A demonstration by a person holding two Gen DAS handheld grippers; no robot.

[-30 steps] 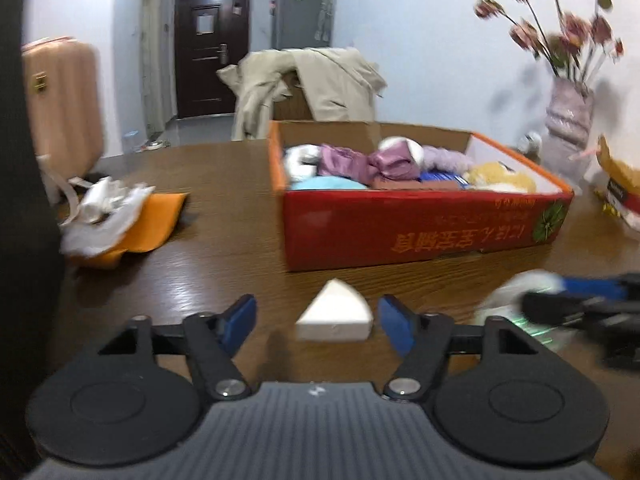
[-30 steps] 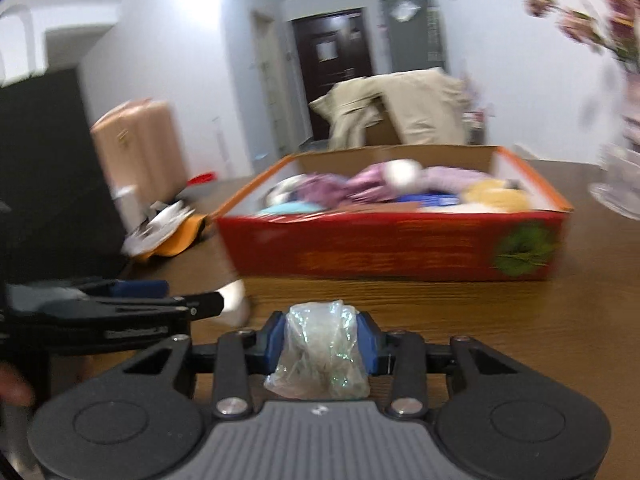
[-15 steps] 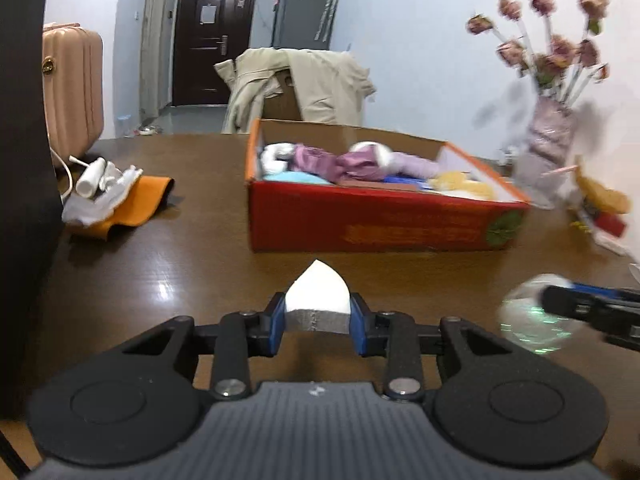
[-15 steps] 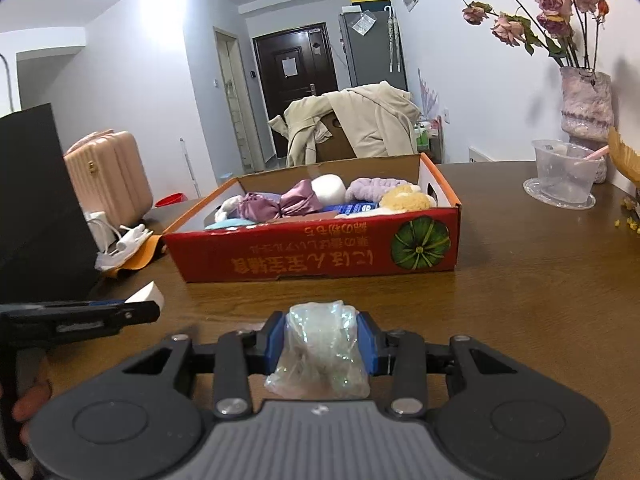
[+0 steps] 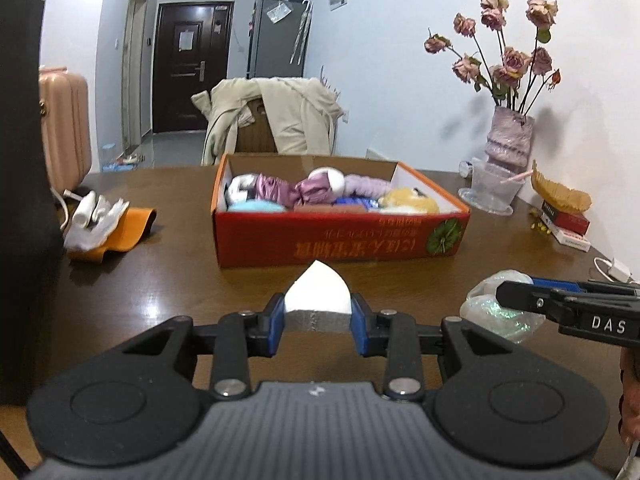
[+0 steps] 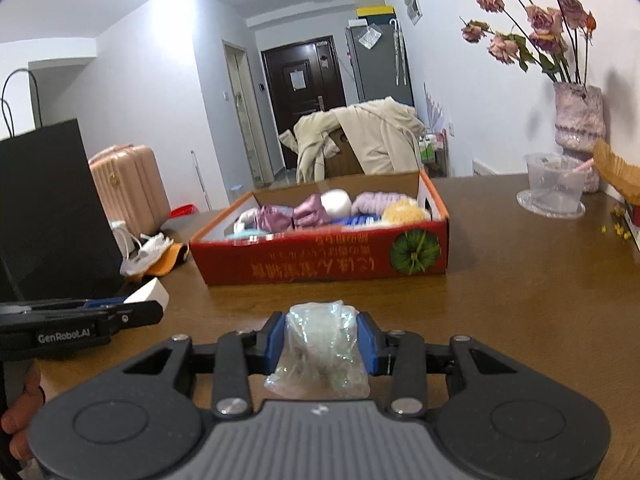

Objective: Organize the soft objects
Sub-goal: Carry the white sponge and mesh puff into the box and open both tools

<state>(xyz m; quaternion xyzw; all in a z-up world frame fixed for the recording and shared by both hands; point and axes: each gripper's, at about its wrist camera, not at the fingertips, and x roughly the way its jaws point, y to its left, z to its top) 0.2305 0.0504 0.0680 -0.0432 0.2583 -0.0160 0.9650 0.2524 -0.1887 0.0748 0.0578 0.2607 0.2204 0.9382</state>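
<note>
My left gripper [image 5: 318,322] is shut on a white wedge-shaped sponge [image 5: 318,294], held above the brown table in front of the red cardboard box [image 5: 340,246]. The box holds several soft things: purple cloth, a white ball, a yellow plush. My right gripper [image 6: 322,338] is shut on a crumpled clear iridescent plastic bag [image 6: 320,350], also in front of the box [image 6: 320,266]. The right gripper and its bag [image 5: 500,308] show at the right of the left wrist view. The left gripper with the sponge [image 6: 146,294] shows at the left of the right wrist view.
An orange pouch with white cloth and a charger [image 5: 106,224] lies left of the box. A black bag [image 6: 44,208] stands at the table's left edge. A vase of dried roses [image 5: 510,136], a clear cup [image 5: 492,190] and small boxes [image 5: 568,228] stand at the right.
My left gripper shut on the white sponge and lifted it off the table. Both grippers have pulled back and risen, so the box looks farther away. The right gripper keeps its bag.
</note>
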